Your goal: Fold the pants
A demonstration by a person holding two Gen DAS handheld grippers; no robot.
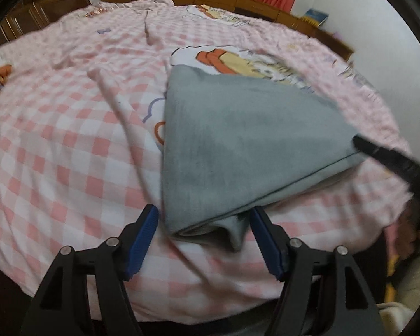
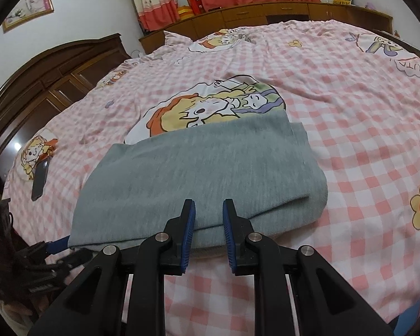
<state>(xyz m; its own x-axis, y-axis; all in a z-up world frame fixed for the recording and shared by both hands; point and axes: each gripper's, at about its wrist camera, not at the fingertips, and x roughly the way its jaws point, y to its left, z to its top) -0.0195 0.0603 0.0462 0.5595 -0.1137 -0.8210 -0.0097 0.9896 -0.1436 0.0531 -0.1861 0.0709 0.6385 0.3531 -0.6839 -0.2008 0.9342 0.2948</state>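
The grey pants point(image 2: 198, 173) lie folded into a thick, squarish bundle on the pink checked bedspread point(image 2: 350, 145), close to the near edge of the bed and partly covering a cartoon print. From the right wrist view the bundle sits straight ahead of the right gripper point(image 2: 209, 210), its long side running left to right across the view, with the rounded fold at the right end and the layered edges toward the near side. That gripper's jaws stand narrow, with a visible gap between the blue pads point(image 2: 189, 235); their tips sit over the near edge of the cloth, but no fabric looks pinched between them. The left gripper point(image 1: 203, 224) works the other end: its jaws stand wide, straddling the near corner of the bundle, where a loose flap of grey cloth pokes out between the pads without being pressed (the pads sit beside the cloth, not on it). In the left wrist view, the right gripper's black finger rests at the far right corner of the bundle. A dark phone point(image 2: 40, 180) lies well off to the left on the bedspread. Both grippers are at the near long edge, one toward each end, so any further fold would likely carry that edge away from the person, across the short way; the pants look close to finished.
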